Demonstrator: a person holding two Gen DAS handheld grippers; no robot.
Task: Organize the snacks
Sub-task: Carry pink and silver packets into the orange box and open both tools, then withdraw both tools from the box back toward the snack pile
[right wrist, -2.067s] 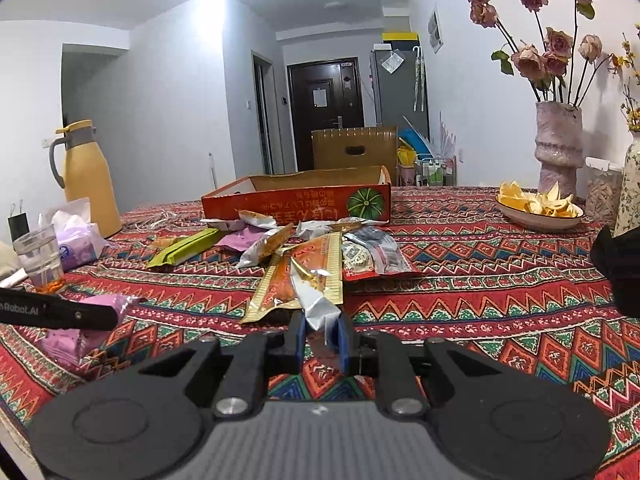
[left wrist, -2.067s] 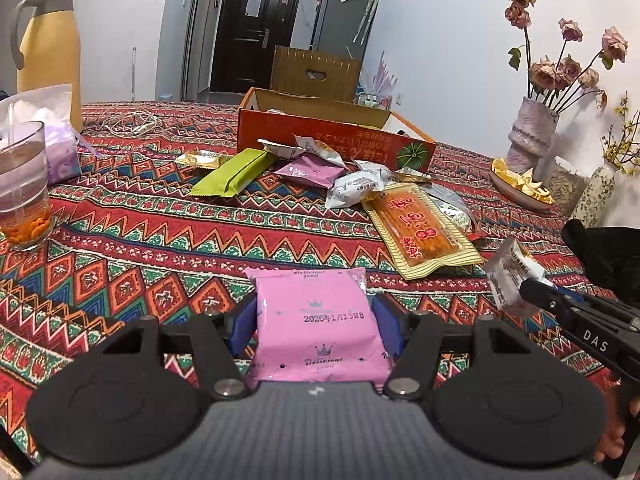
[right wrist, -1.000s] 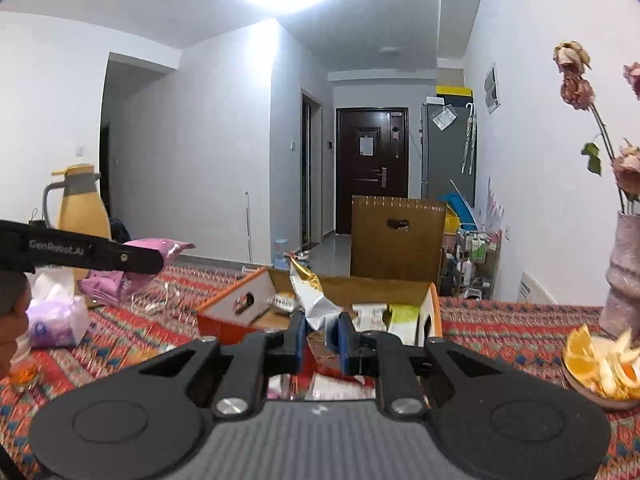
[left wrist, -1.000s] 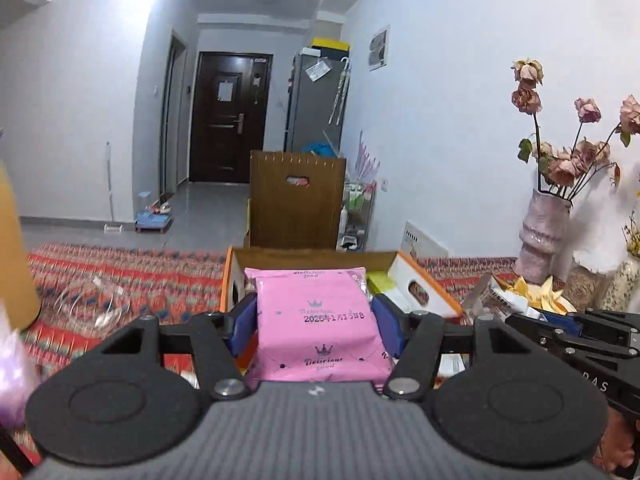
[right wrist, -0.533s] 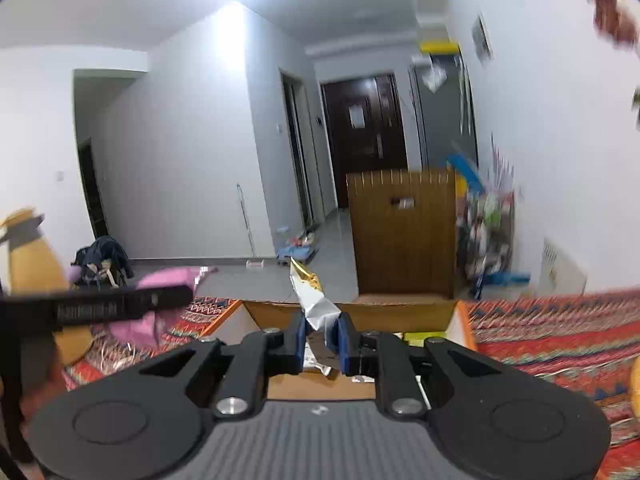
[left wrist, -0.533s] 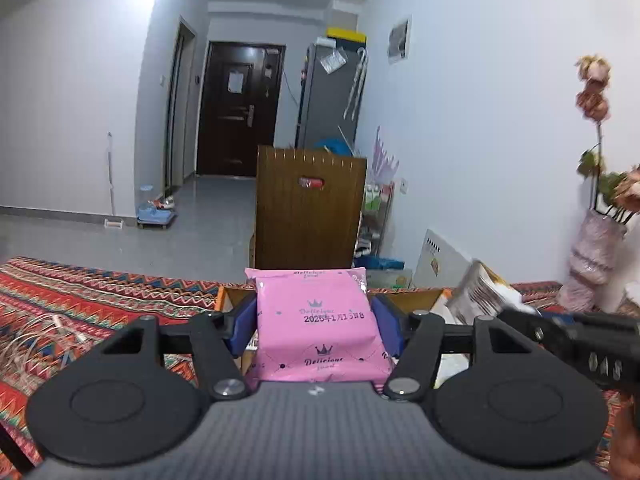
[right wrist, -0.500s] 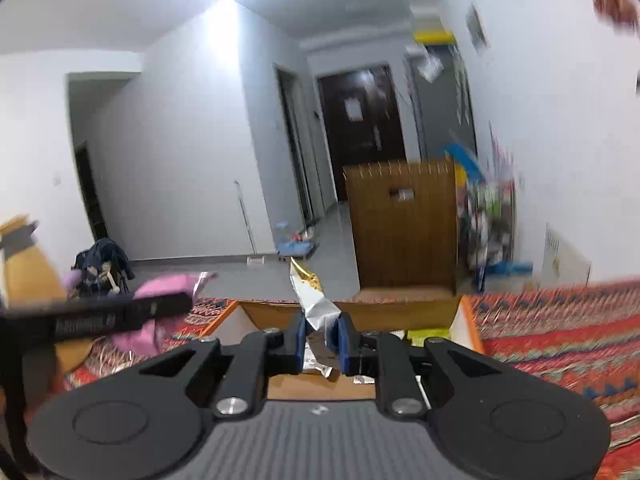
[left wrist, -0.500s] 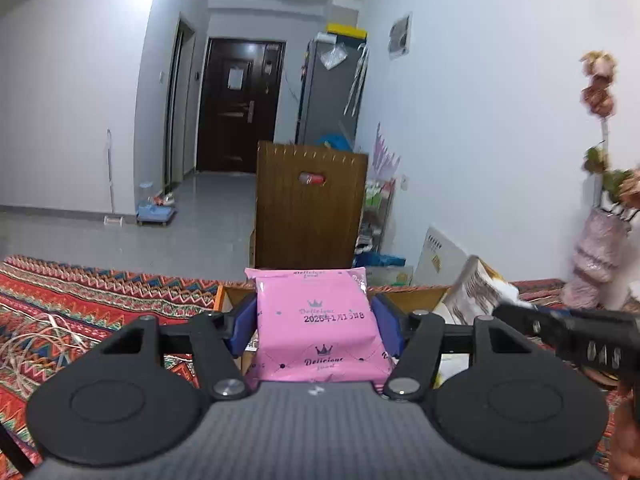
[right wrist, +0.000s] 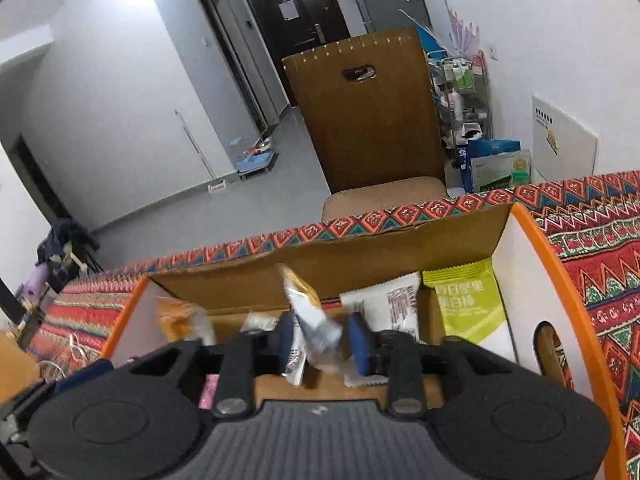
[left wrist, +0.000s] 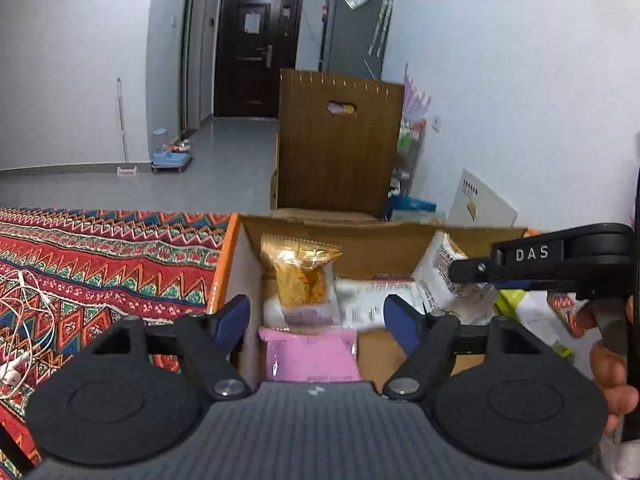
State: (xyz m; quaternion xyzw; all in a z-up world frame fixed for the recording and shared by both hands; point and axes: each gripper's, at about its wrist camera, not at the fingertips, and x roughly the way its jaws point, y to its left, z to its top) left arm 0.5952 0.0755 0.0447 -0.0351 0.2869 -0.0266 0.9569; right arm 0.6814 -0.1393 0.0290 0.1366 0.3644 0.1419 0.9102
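Note:
An open cardboard box (left wrist: 223,268) with an orange rim sits on the patterned tablecloth, with several snack packets inside. My left gripper (left wrist: 316,320) hangs over its left end with jaws opening. The pink packet (left wrist: 310,354) lies low between the fingers, clear of both pads. In the right wrist view my right gripper (right wrist: 322,338) is over the middle of the box (right wrist: 536,236), its jaws opening too. A silver and gold packet (right wrist: 312,320) stands loosely between the pads with a gap on its right side. The right gripper (left wrist: 472,270) also reaches in from the right in the left wrist view.
Inside the box are a green packet (right wrist: 468,308), a white packet (right wrist: 384,308) and a gold-topped cake packet (left wrist: 304,276). White earphones (left wrist: 24,320) lie on the cloth at left. A wooden chair (right wrist: 372,120) stands behind the table's far edge. A hand (left wrist: 608,360) holds the right gripper.
Both grippers have dropped forward over the box and tilted down. Their jaws have spread, the pink packet has slipped down from the left pads, and the silver packet now sits loose.

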